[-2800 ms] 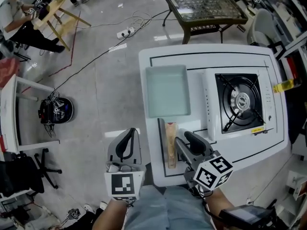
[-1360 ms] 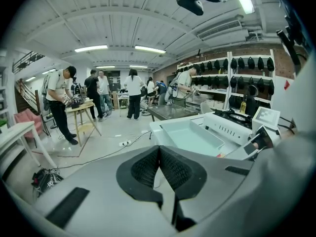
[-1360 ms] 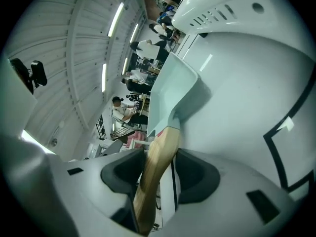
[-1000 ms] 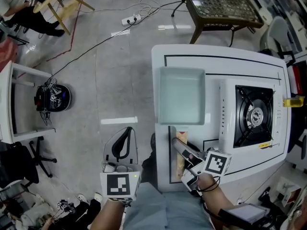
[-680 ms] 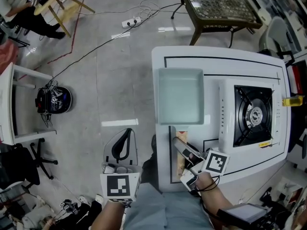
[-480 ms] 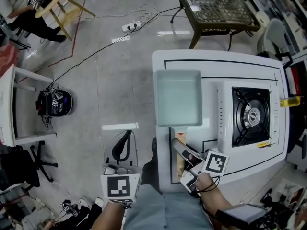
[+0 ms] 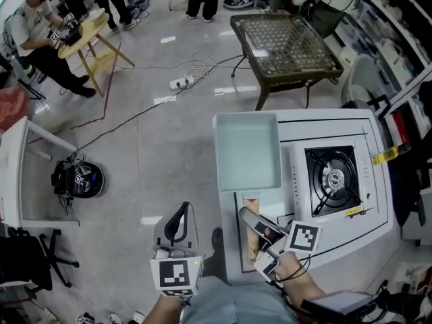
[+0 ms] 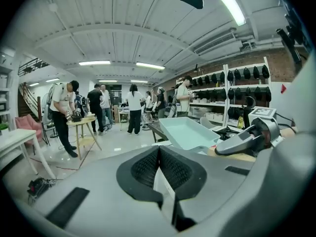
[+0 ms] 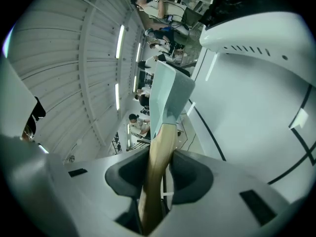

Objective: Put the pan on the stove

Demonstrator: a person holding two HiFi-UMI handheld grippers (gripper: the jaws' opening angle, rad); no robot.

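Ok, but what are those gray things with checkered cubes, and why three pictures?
A person holds a grabbing tool in each hand; the cubes are part of them. One picture comes from a camera on the person's head, looking down. The other two come from cameras riding on the tools. Below is a white table with a stove, and a pale square pan beside it. The right tool has just been closing its jaws, which pinch the pan's wooden handle. The left tool is shut and empty, beside the table.
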